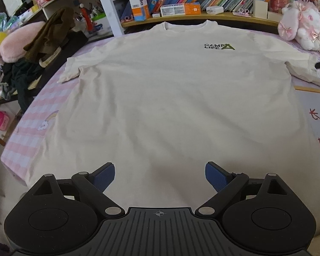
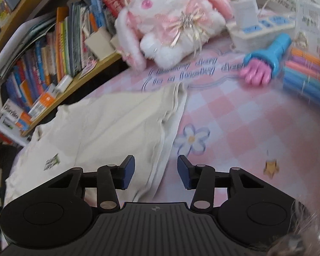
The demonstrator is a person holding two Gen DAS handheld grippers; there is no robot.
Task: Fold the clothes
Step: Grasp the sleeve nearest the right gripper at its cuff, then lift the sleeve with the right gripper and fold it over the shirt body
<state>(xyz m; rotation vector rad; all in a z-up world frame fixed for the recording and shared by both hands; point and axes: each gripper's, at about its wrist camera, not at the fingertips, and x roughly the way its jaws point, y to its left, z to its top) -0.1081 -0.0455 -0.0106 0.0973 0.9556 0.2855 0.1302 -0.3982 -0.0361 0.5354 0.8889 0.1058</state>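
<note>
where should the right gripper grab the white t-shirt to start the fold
Take the white t-shirt by its sleeve hem, the doubled edge lying loose on the pink checked cloth. Come in from the outer side, over the bare cloth. The open right gripper already straddles that edge, and the ridge there gives the fingers something to pinch.

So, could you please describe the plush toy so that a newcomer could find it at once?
Start at the cream T-shirt spread on the pink checked bedcover. Past its sleeve, by the bookshelf, lies a white fluffy plush rabbit. Pink eyes and pink ribbon bows set it apart from the books beside it.
</note>
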